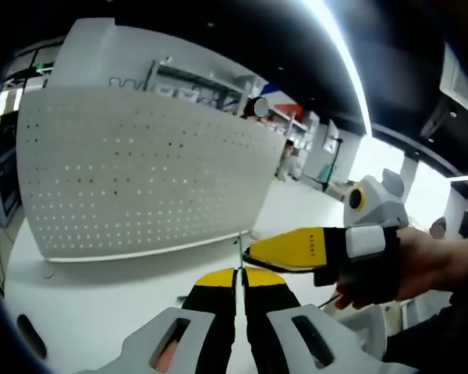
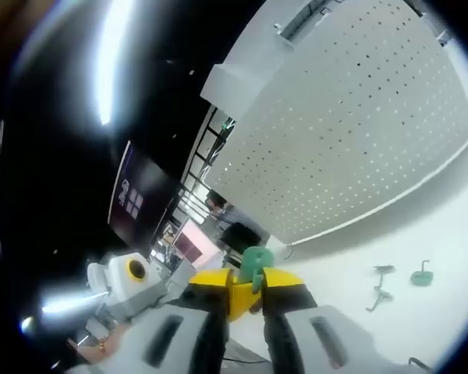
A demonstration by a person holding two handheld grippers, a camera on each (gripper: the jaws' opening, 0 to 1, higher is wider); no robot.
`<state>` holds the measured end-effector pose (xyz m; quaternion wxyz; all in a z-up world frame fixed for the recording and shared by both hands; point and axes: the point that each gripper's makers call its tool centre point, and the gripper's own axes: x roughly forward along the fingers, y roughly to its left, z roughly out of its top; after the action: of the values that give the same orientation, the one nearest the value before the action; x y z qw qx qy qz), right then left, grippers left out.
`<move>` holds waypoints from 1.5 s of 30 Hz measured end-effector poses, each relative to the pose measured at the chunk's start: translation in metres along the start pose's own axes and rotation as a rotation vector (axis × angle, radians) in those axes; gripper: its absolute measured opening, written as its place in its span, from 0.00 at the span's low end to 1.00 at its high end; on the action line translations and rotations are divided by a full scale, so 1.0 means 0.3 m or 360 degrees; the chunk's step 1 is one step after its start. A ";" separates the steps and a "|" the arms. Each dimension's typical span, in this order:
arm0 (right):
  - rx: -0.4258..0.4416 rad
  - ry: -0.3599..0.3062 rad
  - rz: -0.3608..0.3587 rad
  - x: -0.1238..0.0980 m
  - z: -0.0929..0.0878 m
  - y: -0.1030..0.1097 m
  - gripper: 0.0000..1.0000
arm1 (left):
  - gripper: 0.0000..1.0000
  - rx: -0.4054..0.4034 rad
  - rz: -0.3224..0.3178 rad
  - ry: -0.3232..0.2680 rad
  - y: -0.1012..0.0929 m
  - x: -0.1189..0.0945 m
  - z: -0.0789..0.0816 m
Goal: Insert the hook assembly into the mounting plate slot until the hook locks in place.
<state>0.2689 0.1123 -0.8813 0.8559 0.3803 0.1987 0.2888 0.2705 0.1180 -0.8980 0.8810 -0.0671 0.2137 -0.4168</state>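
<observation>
Right gripper view: the right hand-held gripper [image 2: 246,300] grips a green hook assembly [image 2: 254,265] at bottom centre; the left hand-held gripper [image 1: 239,284] is closed on its thin stem. Next comes, probably, carrying it to the pegboard [image 2: 359,117].

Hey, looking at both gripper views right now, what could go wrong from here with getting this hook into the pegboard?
1. The right gripper pinches only the edge of the green hook piece, so it may twist or slip under pressure.
2. The left gripper is shut on a thin wire; it might bend or slide.
3. Spare hook parts lie loose on the table before the pegboard and could get knocked.
</observation>
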 end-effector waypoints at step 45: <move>-0.0950 0.0075 -0.0215 0.066 0.039 0.004 0.00 | 0.59 0.0094 -0.0049 -0.0034 0.043 -0.048 0.032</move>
<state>0.2901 0.1196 -0.8753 0.9421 0.0913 0.1500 0.2856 0.2757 0.1366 -0.8887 0.8783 -0.0489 0.1908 -0.4357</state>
